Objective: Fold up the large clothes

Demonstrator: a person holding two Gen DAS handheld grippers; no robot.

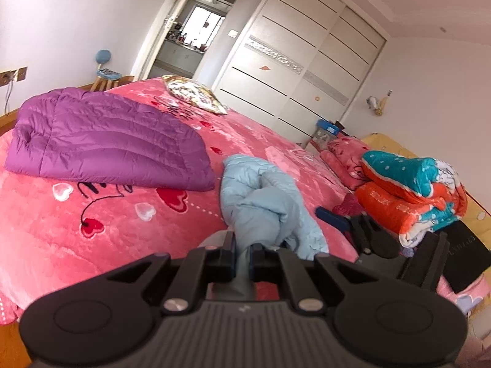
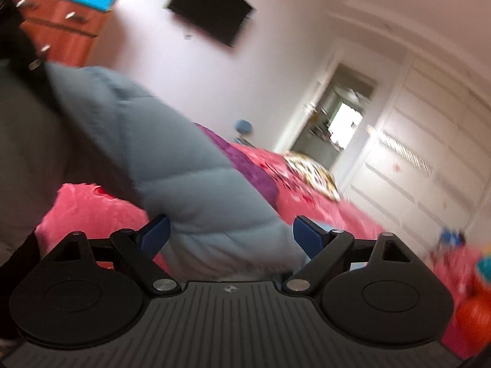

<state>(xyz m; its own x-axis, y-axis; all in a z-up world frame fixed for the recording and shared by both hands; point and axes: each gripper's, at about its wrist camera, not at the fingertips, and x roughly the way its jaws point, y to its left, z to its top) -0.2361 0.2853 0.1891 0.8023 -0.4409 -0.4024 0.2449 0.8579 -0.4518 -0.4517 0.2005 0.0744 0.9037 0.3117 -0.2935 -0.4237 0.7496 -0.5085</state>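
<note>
A light blue padded jacket [image 1: 264,202] lies bunched on the pink bed [image 1: 92,214]. My left gripper [image 1: 242,251] is shut on a fold of it and holds it up. In the right wrist view the same jacket [image 2: 184,184] hangs across the frame, blurred. My right gripper [image 2: 230,236] is open, with the jacket's fabric between its blue fingertips [image 2: 156,233]. The right gripper also shows in the left wrist view [image 1: 362,230], to the right of the jacket. A purple padded jacket [image 1: 104,141] lies flat at the far left of the bed.
Folded teal and orange quilts [image 1: 411,196] and a pink pillow [image 1: 346,159] sit at the bed's right end. A patterned cushion [image 1: 196,95] lies at the far side. A white wardrobe [image 1: 307,61] and a doorway [image 1: 196,30] stand behind. A TV [image 2: 211,9] hangs on the wall.
</note>
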